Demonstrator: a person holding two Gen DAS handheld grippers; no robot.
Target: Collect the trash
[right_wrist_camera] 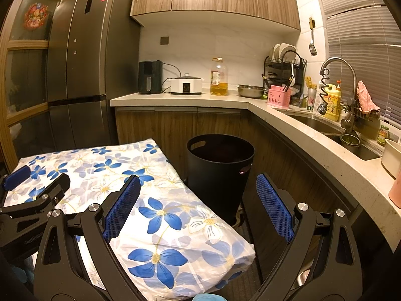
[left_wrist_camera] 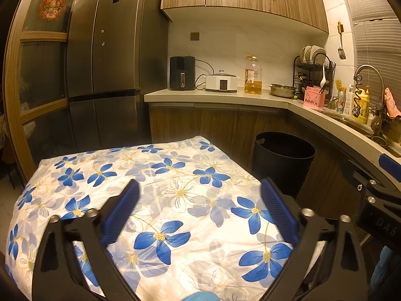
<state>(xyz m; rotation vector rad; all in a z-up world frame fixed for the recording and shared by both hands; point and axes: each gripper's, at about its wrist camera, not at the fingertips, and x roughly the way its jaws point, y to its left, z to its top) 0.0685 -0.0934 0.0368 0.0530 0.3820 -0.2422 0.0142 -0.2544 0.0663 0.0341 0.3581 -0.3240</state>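
Observation:
A black round trash bin (left_wrist_camera: 283, 160) stands on the floor to the right of a small table with a white cloth with blue flowers (left_wrist_camera: 150, 188); it also shows in the right wrist view (right_wrist_camera: 220, 165). My left gripper (left_wrist_camera: 199, 190) is open and empty above the cloth. My right gripper (right_wrist_camera: 198, 190) is open and empty, over the table's right edge (right_wrist_camera: 213, 225) and just in front of the bin. The right gripper shows at the right edge of the left wrist view (left_wrist_camera: 386, 188), the left gripper at the left of the right wrist view (right_wrist_camera: 32, 185). No trash shows on the cloth.
An L-shaped counter (right_wrist_camera: 288, 125) runs behind and to the right, with an air fryer (right_wrist_camera: 149, 77), cooker (right_wrist_camera: 186, 85), oil bottle (right_wrist_camera: 219, 77), steel bowl (right_wrist_camera: 250, 90), dish rack (right_wrist_camera: 285, 67) and sink (right_wrist_camera: 333, 130). A dark fridge (left_wrist_camera: 105, 62) stands at the back left.

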